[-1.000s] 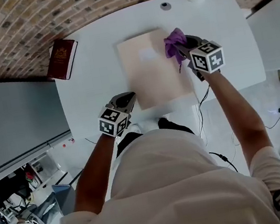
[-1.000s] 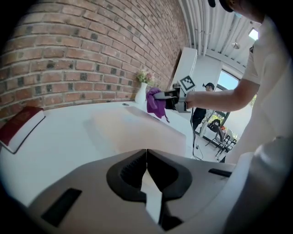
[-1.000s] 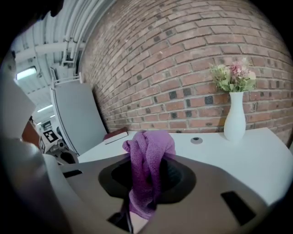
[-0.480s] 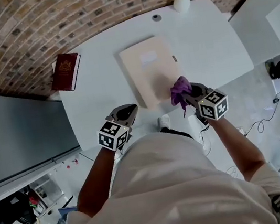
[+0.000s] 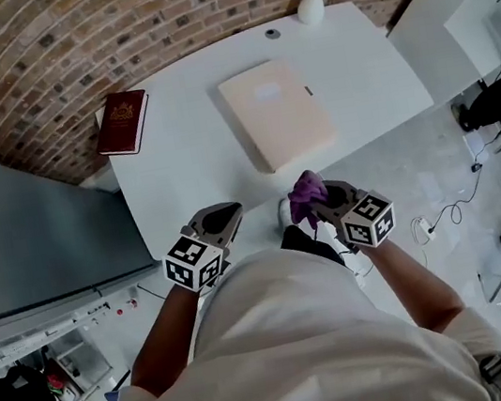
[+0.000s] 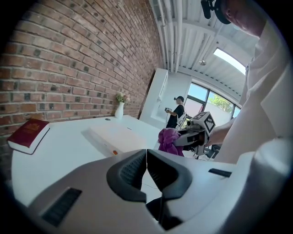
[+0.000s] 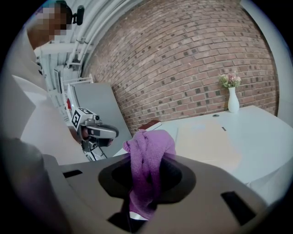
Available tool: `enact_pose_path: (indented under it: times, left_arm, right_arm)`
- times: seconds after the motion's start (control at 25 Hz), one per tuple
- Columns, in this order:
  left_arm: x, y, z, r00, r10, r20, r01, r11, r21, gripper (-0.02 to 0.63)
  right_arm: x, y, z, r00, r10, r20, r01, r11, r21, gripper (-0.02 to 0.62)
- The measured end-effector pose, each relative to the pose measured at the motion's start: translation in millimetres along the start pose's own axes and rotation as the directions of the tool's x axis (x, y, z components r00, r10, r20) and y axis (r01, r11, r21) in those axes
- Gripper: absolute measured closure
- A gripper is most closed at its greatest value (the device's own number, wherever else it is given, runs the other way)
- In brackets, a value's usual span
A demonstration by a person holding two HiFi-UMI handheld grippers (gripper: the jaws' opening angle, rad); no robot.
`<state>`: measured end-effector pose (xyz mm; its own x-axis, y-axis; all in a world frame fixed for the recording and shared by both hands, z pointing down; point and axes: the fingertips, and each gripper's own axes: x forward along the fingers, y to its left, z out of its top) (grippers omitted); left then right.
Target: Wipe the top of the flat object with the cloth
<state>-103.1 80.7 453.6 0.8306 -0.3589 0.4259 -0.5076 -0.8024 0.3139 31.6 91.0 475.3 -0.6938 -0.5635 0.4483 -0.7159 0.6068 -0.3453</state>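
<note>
- Jaws of the right gripper [image 7: 147, 178] clamp a crumpled purple cloth [image 7: 147, 153], held just off the near edge of the white table [image 5: 178, 164].
- Left gripper [image 6: 146, 161] jaws are pressed together with nothing between them.
- Flat beige rectangular board [image 5: 276, 112] lies toward the table's far edge, apart from the cloth.

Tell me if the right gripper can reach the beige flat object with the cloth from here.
Probably yes. The right gripper, shut on the cloth, hangs just off the table; nothing stands between it and the flat object.

the left gripper [image 6: 146, 153] has its jaws together, empty. ahead, the flat object [image 6: 114, 137] lies on the white table [image 6: 59, 151]; the right gripper [image 6: 182, 138] clamps the purple cloth [image 6: 168, 140].
</note>
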Motion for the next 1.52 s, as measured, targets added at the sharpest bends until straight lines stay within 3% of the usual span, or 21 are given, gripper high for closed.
enact_pose_path:
  times: [0.24, 0.52, 0.96, 1.28, 1.52]
  left_arm:
    - [-52.7, -31.5, -30.9, 0.999, -0.031, 0.017, 0.031, 1.000, 0.004, 0.581]
    - [-88.3, -54.5, -58.2, 0.999, -0.048, 0.013, 0.048, 0.999, 0.016, 0.581]
    - [-109.1, -67.4, -51.0, 0.998, -0.052, 0.041, 0.050, 0.998, 0.041, 0.581]
    - [-123.1, -68.7, -67.4, 0.995, -0.065, 0.069, 0.067, 0.998, -0.019, 0.581]
    - [-117.0, -76.9, -83.7, 0.996, -0.075, 0.053, 0.076, 0.997, -0.017, 0.581]
  right_arm:
    - [-11.5, 67.4, -18.5, 0.999, -0.026, 0.026, 0.027, 1.000, -0.003, 0.479]
    - [-24.7, 111.9, -36.8, 0.998, -0.047, 0.028, 0.048, 0.999, -0.014, 0.480]
    - [-31.4, 145.0, -23.5, 0.998, -0.044, 0.044, 0.047, 0.997, -0.066, 0.480]
    - [-33.2, 163.1, -35.1, 0.998, -0.062, 0.009, 0.062, 0.995, -0.082, 0.480]
    - [-36.3, 173.3, -42.2, 0.997, -0.069, -0.023, 0.066, 0.989, -0.132, 0.482]
